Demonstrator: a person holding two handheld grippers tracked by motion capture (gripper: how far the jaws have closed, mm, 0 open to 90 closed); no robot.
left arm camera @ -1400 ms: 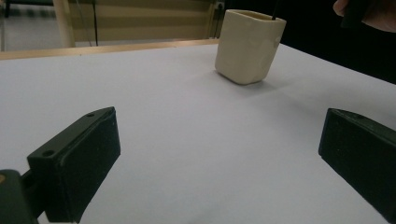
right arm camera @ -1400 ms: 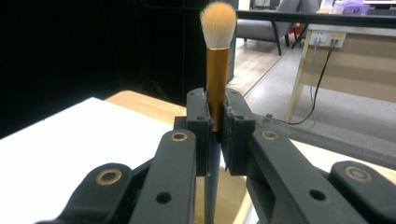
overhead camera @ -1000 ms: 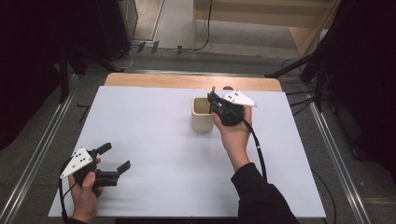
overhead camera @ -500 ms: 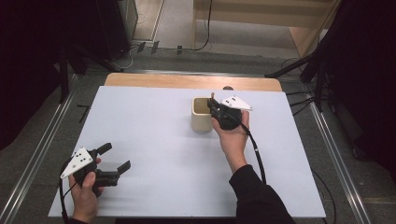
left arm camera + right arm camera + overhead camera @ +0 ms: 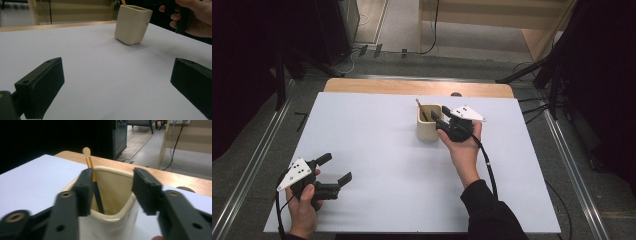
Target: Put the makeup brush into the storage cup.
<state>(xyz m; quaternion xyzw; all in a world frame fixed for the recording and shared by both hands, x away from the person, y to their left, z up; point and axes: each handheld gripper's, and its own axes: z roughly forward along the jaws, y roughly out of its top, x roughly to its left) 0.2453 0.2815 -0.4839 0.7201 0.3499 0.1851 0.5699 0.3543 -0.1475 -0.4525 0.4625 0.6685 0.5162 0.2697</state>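
Surface: white table (image 5: 377, 165) is lying in a dark room, with a wooden strip at its far edge.
Cup: one cream cup (image 5: 428, 122) is standing far of centre, keeping one brush (image 5: 89, 165) upright and leaning.
Right gripper (image 5: 438, 117): its jaws have just been opening over the cup rim and are standing apart, the brush free between them.
Left gripper (image 5: 334, 167): it is waiting near left, jaws wide apart, holding nothing.
Count: two grippers, one cup, one brush.

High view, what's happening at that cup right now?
A person works with a claw in each hand. The right claw sits over the cream cup, and its jaws have just been opening, with nothing pressed between them. A makeup brush stands leaning inside the cup, so it looks just dropped in. The left claw rests open near the table's front left corner, holding nothing.
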